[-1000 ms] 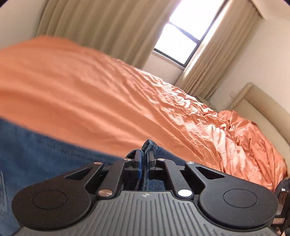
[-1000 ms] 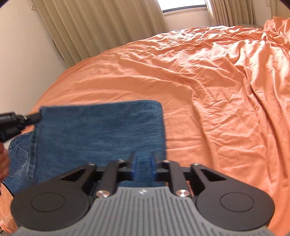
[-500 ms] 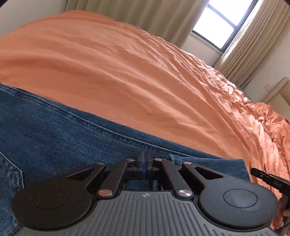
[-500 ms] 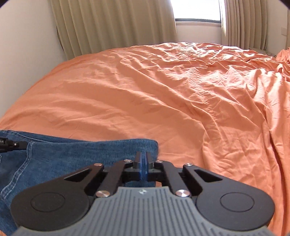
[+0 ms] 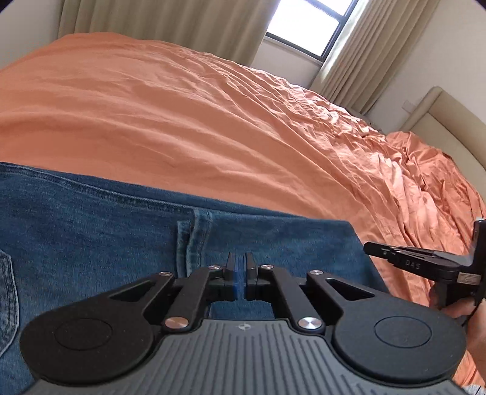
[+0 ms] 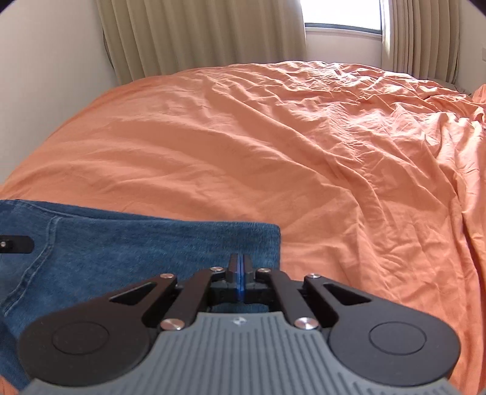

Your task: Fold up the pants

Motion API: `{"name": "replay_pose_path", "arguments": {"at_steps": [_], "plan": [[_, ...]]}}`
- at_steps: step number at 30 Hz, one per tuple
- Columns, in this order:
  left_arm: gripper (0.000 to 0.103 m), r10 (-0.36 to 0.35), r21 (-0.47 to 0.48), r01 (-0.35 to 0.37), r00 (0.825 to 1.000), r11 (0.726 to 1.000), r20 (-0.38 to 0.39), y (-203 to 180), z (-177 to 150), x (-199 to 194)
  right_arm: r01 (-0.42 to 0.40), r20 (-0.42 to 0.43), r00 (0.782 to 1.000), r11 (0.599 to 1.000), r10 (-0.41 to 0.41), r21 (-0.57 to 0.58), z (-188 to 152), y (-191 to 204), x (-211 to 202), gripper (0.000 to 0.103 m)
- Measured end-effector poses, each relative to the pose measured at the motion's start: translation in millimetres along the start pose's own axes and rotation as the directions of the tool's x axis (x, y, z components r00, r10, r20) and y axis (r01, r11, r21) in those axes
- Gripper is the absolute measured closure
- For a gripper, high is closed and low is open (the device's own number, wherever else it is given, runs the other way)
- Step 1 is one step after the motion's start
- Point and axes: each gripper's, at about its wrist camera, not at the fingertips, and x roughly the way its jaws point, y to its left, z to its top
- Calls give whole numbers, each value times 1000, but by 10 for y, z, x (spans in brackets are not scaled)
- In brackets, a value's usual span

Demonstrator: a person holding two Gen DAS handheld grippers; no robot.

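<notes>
Blue denim pants (image 5: 106,231) lie folded on the orange bed, also showing in the right wrist view (image 6: 136,252). A leg hem (image 5: 194,240) lies over the upper part, with a back pocket (image 5: 7,291) at far left. My left gripper (image 5: 240,267) hovers over the pants, its jaws a narrow slit apart with nothing between them. My right gripper (image 6: 240,267) is shut and empty above the folded right end (image 6: 267,243). It shows from the side in the left wrist view (image 5: 373,247).
The orange bedsheet (image 6: 273,152) spreads wide beyond the pants, wrinkled toward the right. Beige curtains (image 6: 197,33) and a window (image 5: 306,27) stand behind the bed. A cream headboard (image 5: 449,118) is at the far right.
Both grippers lowered the lifted pant legs onto the rest of the pants and let go. They now sit empty just above the laid-down denim.
</notes>
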Motion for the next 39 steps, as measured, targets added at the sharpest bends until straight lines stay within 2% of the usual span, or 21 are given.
{"name": "replay_pose_path", "arguments": {"at_steps": [4, 7, 13, 18, 23, 27, 30, 32, 34, 35, 39], "plan": [[102, 33, 40, -32, 999, 999, -25, -194, -251, -103, -20, 2, 1000, 1000, 20, -5, -394, 63, -515, 103], [102, 54, 33, -53, 998, 998, -37, -260, -408, -149, -4, -3, 1000, 999, 4, -37, -676, 157, -711, 103], [100, 119, -9, -121, 989, 993, -85, -139, -635, -67, 11, -38, 999, 999, -13, -50, -1042, 182, -565, 103], [98, 135, -17, -137, 986, 990, -100, -84, -724, 24, 18, -38, 999, 995, -22, -99, -1201, 225, -403, 103], [97, 85, -105, -97, 990, 990, -112, 77, -738, 38, 16, -47, 999, 994, -21, -110, -1154, 217, -355, 103], [98, 88, -139, -102, 991, 985, -99, 78, -757, -62, 27, -69, 997, 992, -36, -126, -1083, 236, -344, 103], [98, 86, -164, -100, 992, 981, -87, 116, -780, -203, 64, -101, 991, 979, -85, -195, -969, 368, -369, 103], [97, 107, -181, -119, 991, 976, -74, 133, -760, -336, 81, -83, 991, 960, -107, -270, -898, 508, -458, 103], [90, 143, -208, -148, 989, 967, -35, 161, -733, -512, 55, -50, 996, 948, -75, -314, -826, 637, -584, 103], [90, 137, -234, -135, 990, 963, -8, 195, -731, -621, 35, -46, 998, 943, -53, -330, -786, 711, -639, 103], [78, 148, -325, -117, 986, 939, 75, 379, -701, -986, -33, -48, 999, 909, 15, -414, -658, 1049, -770, 103]]}}
